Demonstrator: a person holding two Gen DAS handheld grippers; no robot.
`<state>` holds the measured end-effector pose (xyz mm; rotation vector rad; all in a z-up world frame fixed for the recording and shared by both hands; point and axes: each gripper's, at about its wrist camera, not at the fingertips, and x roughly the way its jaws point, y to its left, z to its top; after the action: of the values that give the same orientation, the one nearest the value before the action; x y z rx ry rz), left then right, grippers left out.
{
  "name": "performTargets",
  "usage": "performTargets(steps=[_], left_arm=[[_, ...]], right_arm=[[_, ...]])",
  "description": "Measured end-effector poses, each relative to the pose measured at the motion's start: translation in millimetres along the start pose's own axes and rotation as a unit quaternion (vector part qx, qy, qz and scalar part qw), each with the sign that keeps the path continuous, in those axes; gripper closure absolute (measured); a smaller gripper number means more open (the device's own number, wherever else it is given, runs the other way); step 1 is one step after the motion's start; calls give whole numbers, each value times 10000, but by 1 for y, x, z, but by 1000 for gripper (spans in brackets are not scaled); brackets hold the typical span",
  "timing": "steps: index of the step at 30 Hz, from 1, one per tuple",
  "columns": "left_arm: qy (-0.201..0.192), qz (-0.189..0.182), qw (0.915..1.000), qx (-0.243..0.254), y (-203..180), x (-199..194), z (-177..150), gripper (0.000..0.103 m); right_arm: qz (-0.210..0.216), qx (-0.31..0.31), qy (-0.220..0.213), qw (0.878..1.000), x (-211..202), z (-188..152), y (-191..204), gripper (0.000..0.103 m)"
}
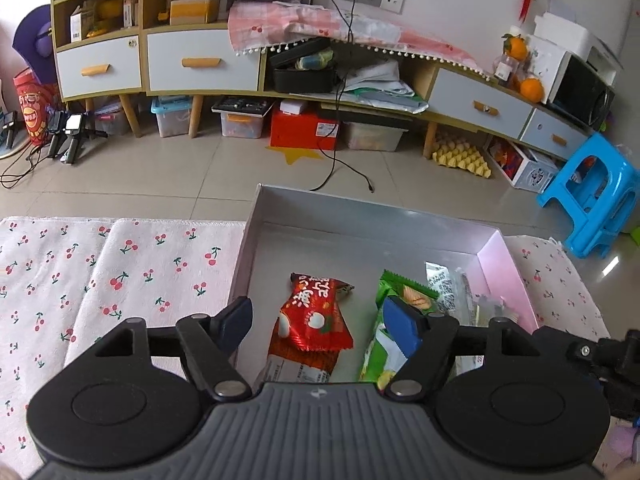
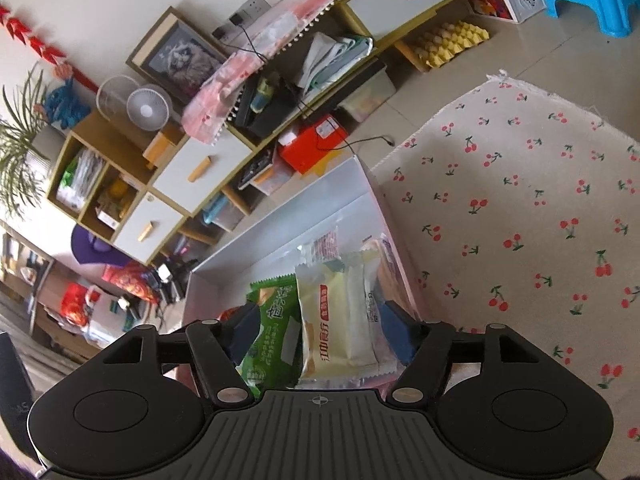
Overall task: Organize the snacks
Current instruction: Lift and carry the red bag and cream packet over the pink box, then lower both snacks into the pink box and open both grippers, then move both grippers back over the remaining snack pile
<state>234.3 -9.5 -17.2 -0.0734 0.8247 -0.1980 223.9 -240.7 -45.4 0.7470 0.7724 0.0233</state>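
A shallow white box [image 1: 360,216] lies on the cherry-print cloth [image 1: 120,272]. In it lie a red snack packet [image 1: 310,320], a green packet [image 1: 384,344] and clear-wrapped packets [image 1: 452,292]. My left gripper [image 1: 320,324] is open above the box, its fingers either side of the red packet, not touching it. In the right wrist view my right gripper [image 2: 320,332] is open over the same box [image 2: 280,220], with the green packet [image 2: 276,340] and a pale yellow packet [image 2: 340,320] between its fingers. Nothing is gripped.
Beyond the cloth is tiled floor [image 1: 200,168] with a loose black cable [image 1: 344,172]. A long cabinet with drawers [image 1: 200,60] lines the wall, storage bins beneath. A blue plastic stool [image 1: 592,192] stands at the right. The cloth [image 2: 520,200] spreads right of the box.
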Motion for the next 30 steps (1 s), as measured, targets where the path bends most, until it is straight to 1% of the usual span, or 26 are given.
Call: performTargets(steps=[4, 10, 13, 16, 19, 23, 25, 30], left_arm=[[-7, 7, 10000, 1, -3, -10, -3, 30], [14, 50, 10000, 38, -7, -26, -7, 26], [27, 58, 10000, 46, -9, -37, -15, 23], [72, 20, 10000, 35, -9, -46, -21, 19], [224, 11, 9997, 134, -9, -54, -28, 16], [344, 17, 9988, 343, -7, -65, -40, 12], [386, 7, 9984, 419, -6, -71, -47, 10], [456, -46, 9973, 574, -2, -81, -63, 7]], right_arm=[[-83, -140, 45, 9999, -12, 3, 9, 34], [-202, -365, 251, 9988, -34, 7, 18, 26], [-240, -411, 385, 9981, -44, 6, 17, 25], [-256, -478, 528, 9971, -54, 2, 17, 21], [-275, -616, 626, 9958, -61, -6, 20, 18], [-426, -1211, 986, 9868, -63, -27, 30, 17], [-392, -1380, 1124, 9832, -64, -36, 32, 17], [-314, -1445, 1318, 9802, -72, -49, 31, 17]])
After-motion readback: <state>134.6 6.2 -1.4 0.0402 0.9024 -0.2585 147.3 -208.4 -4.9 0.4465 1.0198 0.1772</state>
